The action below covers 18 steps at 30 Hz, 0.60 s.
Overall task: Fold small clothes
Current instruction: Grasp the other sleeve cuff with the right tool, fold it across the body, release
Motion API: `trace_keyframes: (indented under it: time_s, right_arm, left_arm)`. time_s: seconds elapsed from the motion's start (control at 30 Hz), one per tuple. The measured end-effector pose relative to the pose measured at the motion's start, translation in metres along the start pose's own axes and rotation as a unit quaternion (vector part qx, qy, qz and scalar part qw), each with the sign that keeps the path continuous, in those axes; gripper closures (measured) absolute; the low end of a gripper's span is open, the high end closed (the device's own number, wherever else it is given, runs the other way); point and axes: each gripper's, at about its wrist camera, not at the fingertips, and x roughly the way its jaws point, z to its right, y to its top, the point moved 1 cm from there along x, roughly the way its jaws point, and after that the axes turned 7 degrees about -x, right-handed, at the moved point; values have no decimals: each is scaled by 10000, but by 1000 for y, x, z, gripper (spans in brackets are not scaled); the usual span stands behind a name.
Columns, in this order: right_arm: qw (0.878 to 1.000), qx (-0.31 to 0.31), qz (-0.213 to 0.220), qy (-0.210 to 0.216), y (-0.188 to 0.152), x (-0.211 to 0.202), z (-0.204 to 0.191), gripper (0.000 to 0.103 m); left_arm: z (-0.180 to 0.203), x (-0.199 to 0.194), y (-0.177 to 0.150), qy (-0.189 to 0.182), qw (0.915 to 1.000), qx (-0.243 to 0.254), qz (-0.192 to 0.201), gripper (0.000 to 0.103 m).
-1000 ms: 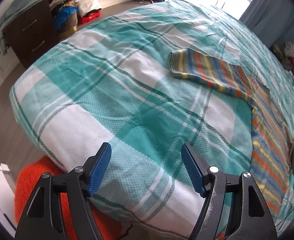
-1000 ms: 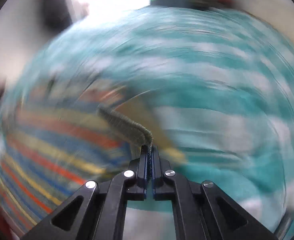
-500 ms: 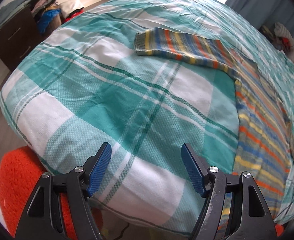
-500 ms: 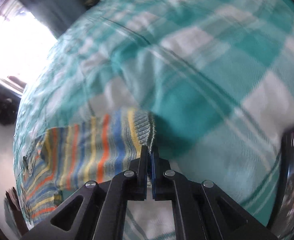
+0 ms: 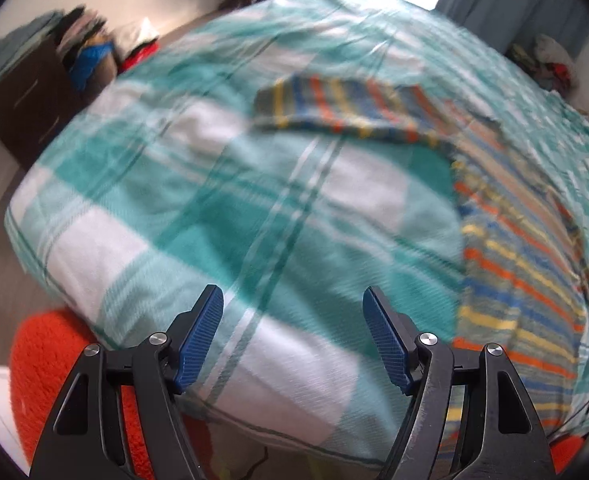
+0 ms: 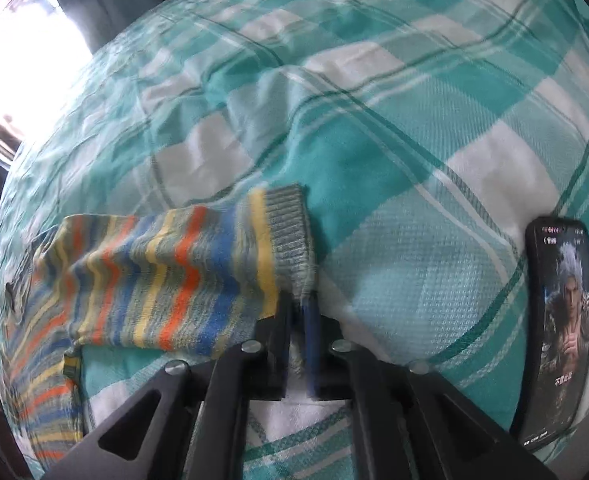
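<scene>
1. Striped knit sweater [image 6: 166,276] spread on the teal-and-white checked bedspread [image 6: 394,152]; body toward the left, one sleeve laid out flat with its grey ribbed cuff [image 6: 290,232] at the right end.
2. Right gripper [image 6: 299,316] low over the near corner of that cuff; jaws opening, cuff edge between them, pads no longer pressing.
3. Left gripper [image 5: 292,338] hovering above bare bedspread near the bed's edge; fingers wide apart, nothing between them; sweater's other sleeve [image 5: 346,108] far off, toward the right.
4. Likely step: letting go of the sleeve after straightening it.
5. Risk: knit snagging on a ribbed pad during withdrawal, dragging the cuff and rumpling the sleeve.
6. Risk: soft bedspread bunching under a low pass, skewing any fold line.
7. Phone [image 6: 558,320] lying at the right; careless sweep apt to knock it.
</scene>
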Motion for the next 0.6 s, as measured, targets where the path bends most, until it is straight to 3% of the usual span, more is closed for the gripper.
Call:
trace_keyframes:
  time_s: [0.03,0.07,0.13,0.2,0.37,0.43,0.5,0.53,0.6]
  right_arm:
    - [9999,-72,90,-99,-2,-7,1,37]
    - [9989,-170,276,-348,-6,-20,0,27]
    - [9947,-512,617,-651,-16,-48,-9,27]
    - [9879,-1032,956,-655,-35,-78,-35,27]
    - [9590,-2437,1328,574,-129,-128,-138,26]
    - [9402,-2942,1180,1246,-182,-130,-184,26]
    - [9266,-3298,909,1561,-221,-120,-213,26]
    - [9216,-3463,716,1600,-240,-110,-225,26]
    - [9233,-3530,239,1496,-266,-85,-229,26]
  left_arm:
    - [7,-8,3,-80,9998,106,138,28]
    - [14,-15,6,-146,9994,188,257,25]
    - [30,-27,9,-301,9976,371,508,21]
    - [48,-35,9,-493,9950,567,663,15]
    - [107,-26,-19,-1062,9857,1188,549,13]
    - [129,-17,-40,-1130,9812,1495,454,13]
    - [147,0,-70,-1138,9748,1909,208,13]
    - [150,5,-80,-1106,9723,2056,139,13]
    - [152,22,-108,-778,9668,2435,-11,13]
